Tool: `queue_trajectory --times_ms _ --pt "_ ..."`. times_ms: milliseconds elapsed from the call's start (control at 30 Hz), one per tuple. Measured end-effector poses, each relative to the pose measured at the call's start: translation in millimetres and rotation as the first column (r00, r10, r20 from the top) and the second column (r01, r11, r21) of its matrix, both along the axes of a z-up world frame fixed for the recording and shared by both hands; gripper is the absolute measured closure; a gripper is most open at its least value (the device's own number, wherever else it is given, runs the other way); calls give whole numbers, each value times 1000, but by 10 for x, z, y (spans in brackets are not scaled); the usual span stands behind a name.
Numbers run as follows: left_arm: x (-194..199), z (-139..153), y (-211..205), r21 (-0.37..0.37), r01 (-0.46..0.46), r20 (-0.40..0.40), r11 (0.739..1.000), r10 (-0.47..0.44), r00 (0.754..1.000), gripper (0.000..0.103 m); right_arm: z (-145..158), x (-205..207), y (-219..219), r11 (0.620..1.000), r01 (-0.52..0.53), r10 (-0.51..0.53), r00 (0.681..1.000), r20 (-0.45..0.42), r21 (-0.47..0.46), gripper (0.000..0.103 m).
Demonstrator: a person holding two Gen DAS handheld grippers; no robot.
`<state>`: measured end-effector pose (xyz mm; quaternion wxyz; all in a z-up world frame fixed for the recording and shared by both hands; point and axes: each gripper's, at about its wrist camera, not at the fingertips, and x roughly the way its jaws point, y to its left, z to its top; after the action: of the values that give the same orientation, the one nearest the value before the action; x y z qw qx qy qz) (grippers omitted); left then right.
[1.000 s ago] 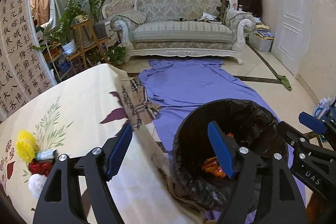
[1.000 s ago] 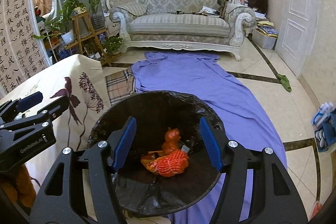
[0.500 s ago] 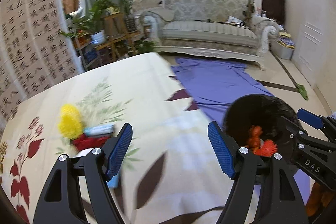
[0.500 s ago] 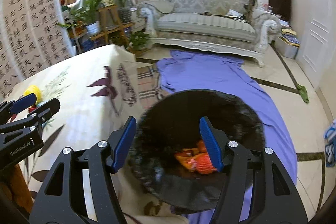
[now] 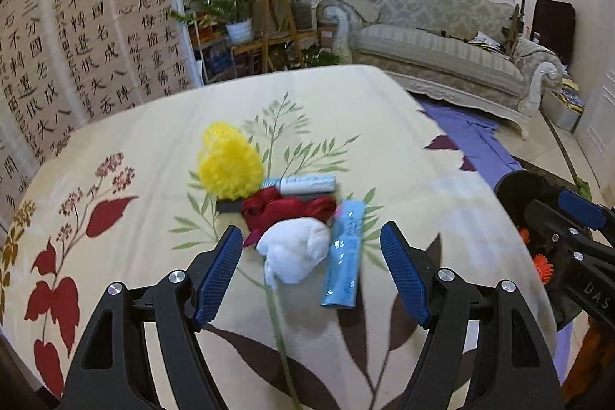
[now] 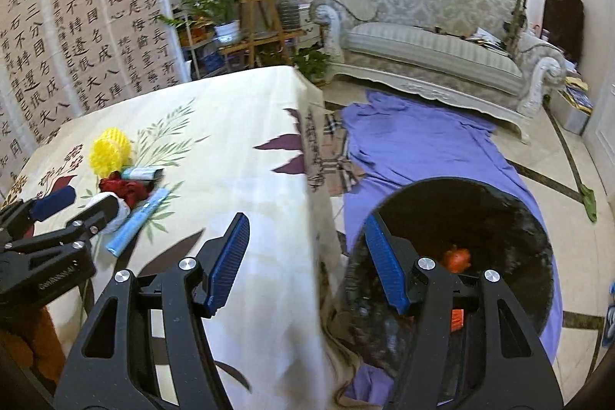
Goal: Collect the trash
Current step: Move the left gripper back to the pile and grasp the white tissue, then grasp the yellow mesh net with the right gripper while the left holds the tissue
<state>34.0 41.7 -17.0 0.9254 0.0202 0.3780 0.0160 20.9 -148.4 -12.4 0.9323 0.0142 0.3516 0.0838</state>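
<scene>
white wad (image 5: 296, 250), frame centre | likely soft, light, crushable; pinch mid-bulge | left gripper (image 5: 311, 269) fingers apart, empty | right gripper (image 6: 305, 262) likewise

The left gripper (image 5: 311, 269) is a matte black plastic frame with two angular, triangular-cutout arms, each carrying round silver screws and ending in a finger faced with a blue, finely ribbed pad (image 5: 217, 273). The right gripper (image 6: 307, 262) has the same black frame, silver screws and blue ribbed pads (image 6: 226, 262). Seen side-on from the left wrist camera, its black body bears the white letters "DAS", while the left one's side shows small, blurred white lettering.
</scene>
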Motion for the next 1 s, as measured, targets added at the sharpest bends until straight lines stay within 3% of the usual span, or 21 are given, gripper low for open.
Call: queue_trajectory --times_ms 100,367,467,1000 --pt "38 -48 64 -12 -5 -16 1000 5 1000 36 -10 16 78 1000 -13 13 1000 -5 -3 42" --pt "89 -143 137 -23 5 -46 1000 -6 999 63 -80 68 180 999 -33 33 999 -25 -10 42" --pt "72 -142 163 -25 19 -41 1000 -20 999 68 -91 75 196 999 -38 38 999 -29 -13 42" --pt "-257 113 555 -46 -7 9 999 7 1000 69 -16 90 478 995 -98 97 995 -15 -27 42"
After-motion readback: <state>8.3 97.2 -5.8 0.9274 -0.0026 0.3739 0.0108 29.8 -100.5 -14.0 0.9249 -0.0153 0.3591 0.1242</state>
